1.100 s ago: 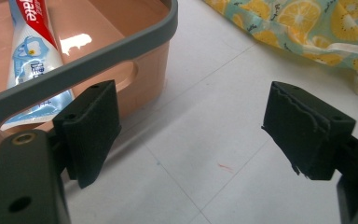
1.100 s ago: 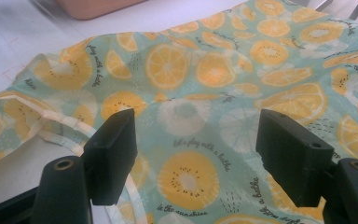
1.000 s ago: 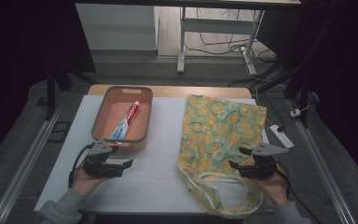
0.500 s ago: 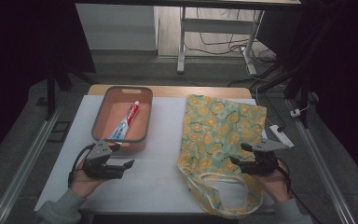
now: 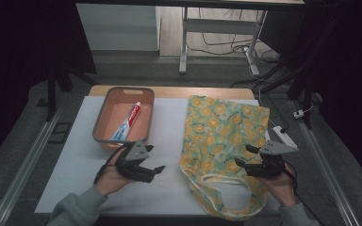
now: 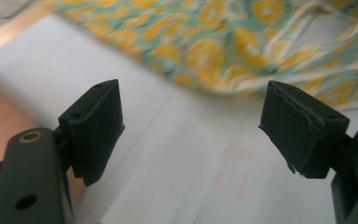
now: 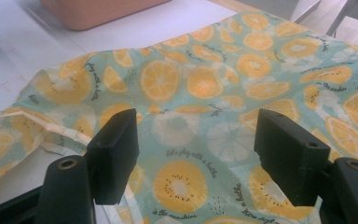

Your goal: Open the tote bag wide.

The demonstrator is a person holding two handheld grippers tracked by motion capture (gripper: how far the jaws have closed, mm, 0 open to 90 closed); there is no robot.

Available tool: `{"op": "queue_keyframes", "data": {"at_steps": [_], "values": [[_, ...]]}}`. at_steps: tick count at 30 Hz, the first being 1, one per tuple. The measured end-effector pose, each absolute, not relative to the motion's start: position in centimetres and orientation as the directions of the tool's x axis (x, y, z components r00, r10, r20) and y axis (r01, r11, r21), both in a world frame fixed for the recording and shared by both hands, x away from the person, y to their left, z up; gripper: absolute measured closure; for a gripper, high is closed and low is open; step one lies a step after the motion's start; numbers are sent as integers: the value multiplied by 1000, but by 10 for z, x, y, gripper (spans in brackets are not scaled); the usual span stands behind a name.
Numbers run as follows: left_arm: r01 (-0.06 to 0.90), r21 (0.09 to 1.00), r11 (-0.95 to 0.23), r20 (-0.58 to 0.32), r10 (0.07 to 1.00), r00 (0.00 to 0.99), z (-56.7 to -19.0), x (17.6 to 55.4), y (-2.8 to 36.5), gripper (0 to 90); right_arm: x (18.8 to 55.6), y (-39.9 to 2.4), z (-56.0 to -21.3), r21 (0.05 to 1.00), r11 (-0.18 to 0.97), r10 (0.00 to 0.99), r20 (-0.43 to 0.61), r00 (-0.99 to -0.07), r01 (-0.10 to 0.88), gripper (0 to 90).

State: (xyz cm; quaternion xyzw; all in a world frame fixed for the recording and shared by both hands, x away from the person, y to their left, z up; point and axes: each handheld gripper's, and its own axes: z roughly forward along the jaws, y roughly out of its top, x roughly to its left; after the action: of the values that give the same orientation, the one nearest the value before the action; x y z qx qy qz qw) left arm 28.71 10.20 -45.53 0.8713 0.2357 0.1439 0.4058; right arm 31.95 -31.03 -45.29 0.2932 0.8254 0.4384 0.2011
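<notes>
Fabric tote bag with orange-slice print lies flat on the right half of the desk, its looped handles at the near edge toward the person. It looks thin, soft and light: likely to crumple and drag rather than lift as one piece, and a single-layer pinch would probably let the rest sag. Best hold, by my guess, is the hemmed mouth edge or a handle strap, where the cloth is doubled and gives the pads something to bite.

Pink plastic bin sits on the left half of the desk, well apart from the bag, with a toothpaste tube lying inside it. The tube looks light and a bit slick and squashy; a grip across the stiffer cap end looks safer than the soft middle.

Left tool is held over bare desk just in front of the bin, jaws wide apart, nothing between them. In the left gripper view the bag edge is ahead, blurred, not touched.

Right tool hangs over the near right part of the bag, jaws wide apart, empty. The right gripper view shows printed cloth beneath and between the pads; whether they touch it I cannot tell.
</notes>
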Motion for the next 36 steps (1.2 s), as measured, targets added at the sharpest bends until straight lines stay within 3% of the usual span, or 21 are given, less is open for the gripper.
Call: {"op": "queue_keyframes", "data": {"at_steps": [12,20,22,23,25,26,27,29,36], "values": [[232,704,-671,6,332,943,-478,308,39,268,319,-316,-459,844,423,661,-40,-749,328,305],[129,633,-764,48,204,978,-493,306,16,320,317,-312,-462,840,432,647,-34,-762,329,302],[124,610,-783,60,202,978,-498,307,14,427,317,-311,-464,840,433,639,-28,-769,329,302],[127,605,-786,62,205,977,-500,308,14,427,317,-311,-464,840,433,639,-28,-769,329,302],[137,606,-783,57,215,975,-502,310,15,570,318,-310,-464,838,435,637,-28,-771,329,302],[143,606,-783,53,219,974,-503,312,17,720,318,-309,-465,837,435,636,-25,-771,331,302],[144,606,-783,52,220,974,-503,312,17,720,318,-309,-465,837,435,636,-25,-771,331,302],[149,604,-783,59,230,971,-504,314,18,831,318,-308,-466,836,435,635,-23,-772,334,302],[145,601,-786,58,224,973,-506,314,20,890,317,-309,-466,834,439,638,-27,-769,335,303]]}}
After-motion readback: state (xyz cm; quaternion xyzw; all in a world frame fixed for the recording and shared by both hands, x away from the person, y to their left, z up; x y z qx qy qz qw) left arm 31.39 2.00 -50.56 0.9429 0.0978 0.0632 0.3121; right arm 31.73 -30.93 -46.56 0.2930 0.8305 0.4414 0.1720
